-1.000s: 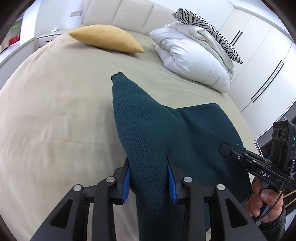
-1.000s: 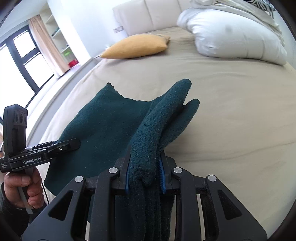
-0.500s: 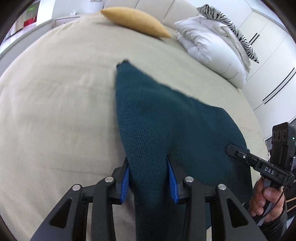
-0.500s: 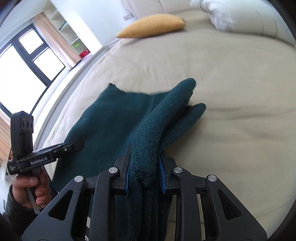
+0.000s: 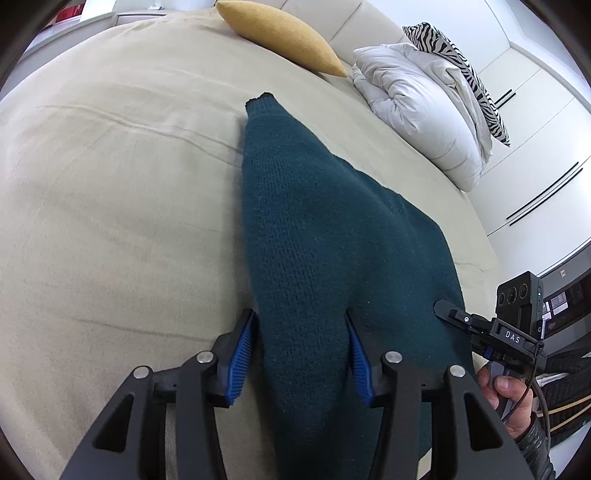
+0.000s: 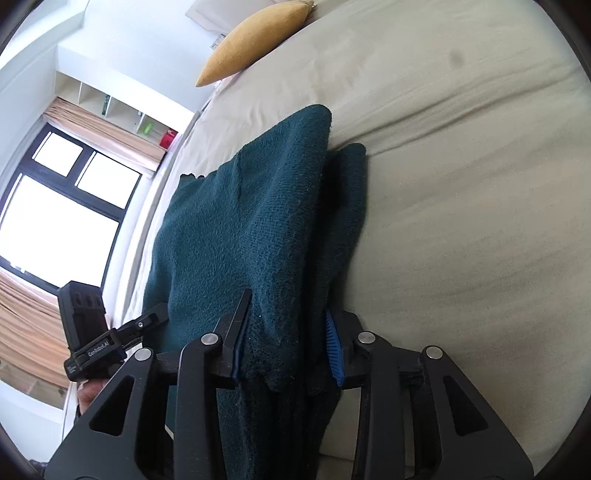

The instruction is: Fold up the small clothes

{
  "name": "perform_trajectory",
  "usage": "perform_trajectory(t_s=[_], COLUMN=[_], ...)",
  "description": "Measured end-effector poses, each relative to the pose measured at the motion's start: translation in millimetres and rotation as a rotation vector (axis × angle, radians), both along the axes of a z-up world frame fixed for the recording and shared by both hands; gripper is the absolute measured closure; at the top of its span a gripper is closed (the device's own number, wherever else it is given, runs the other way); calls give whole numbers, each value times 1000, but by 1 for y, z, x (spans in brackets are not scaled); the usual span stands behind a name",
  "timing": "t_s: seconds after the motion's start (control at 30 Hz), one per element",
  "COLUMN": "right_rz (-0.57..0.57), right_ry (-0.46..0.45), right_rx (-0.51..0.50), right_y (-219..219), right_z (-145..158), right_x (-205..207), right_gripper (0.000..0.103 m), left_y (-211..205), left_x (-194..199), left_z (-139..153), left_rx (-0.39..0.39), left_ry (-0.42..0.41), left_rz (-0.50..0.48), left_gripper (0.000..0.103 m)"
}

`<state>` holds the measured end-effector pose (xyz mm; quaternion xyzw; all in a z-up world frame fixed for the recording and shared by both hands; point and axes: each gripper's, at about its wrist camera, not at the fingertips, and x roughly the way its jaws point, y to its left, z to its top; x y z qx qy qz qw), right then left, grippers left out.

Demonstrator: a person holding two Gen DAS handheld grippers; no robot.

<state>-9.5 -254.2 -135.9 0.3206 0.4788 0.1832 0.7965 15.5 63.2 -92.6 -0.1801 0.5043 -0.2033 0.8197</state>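
Lying on bed point(image 5: 110, 184): one teal sweater point(image 5: 314, 240); left gripper point(image 5: 301, 354), right gripper point(image 6: 286, 343) both releasing it.

sweater point(image 5: 314, 236): dark teal knit, one colour, no pattern
bed sheet point(image 5: 110, 177): plain pale beige
cushion point(image 5: 280, 35): mustard yellow, plain, at the head end of the bed sheet
duvet point(image 5: 417, 110): white, bundled beside the cushion
zebra pillow point(image 5: 465, 77): black and white stripes, on top of the duvet
wardrobe point(image 5: 535, 122): white doors with thin black handles, beyond the duvet
left gripper point(image 5: 299, 354): black frame, blue ribbed pads
right gripper point(image 6: 284, 343): black frame, blue pads
curtain point(image 6: 107, 129): light tan, beside a black-framed window point(image 6: 66, 206)
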Motion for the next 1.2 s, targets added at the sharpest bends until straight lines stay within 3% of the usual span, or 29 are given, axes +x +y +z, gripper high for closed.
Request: perform_trajectory(t_s=[0.13,0.33,0.53,0.6,0.73,0.83,0.9,1.0,1.07,1.2], right_rz=[-8,-76,-244,-262,-262,-270,-289,-367,-406,-378], right_ry=[-9,-39,-50,-112,-282,-393,-476,-591,-661,-672], right_rx=[-40,-152,-282,-322,-446,-537,-590,-641,-692,-706], right_y=[-17,-36,-66,-63,-34,-14,-2,7,14,19], right_z=[8,27,61,81,128,155,171,188,200,223], right_x=[-4,-22,-40,-44,-50,-55,-62,-77,-85,-90], right_gripper=[68,50,49,49,48,38,19,0,0,0], left_y=[0,6,9,4,-13,-25,-29,-34,-36,-39], left_x=[-1,-10,-18,-21,-37,-52,-62,-69,-72,-80], left_z=[4,21,60,73,103,126,138,152,161,174], left_rx=[1,20,161,214,309,376,392,430,447,462], left_ry=[-14,-54,-203,-273,-447,-592,-666,-720,-744,-760], left_rz=[17,52,123,127,132,166,183,215,248,285], left_gripper=[49,48,48,43,21,0,0,0,0,0])
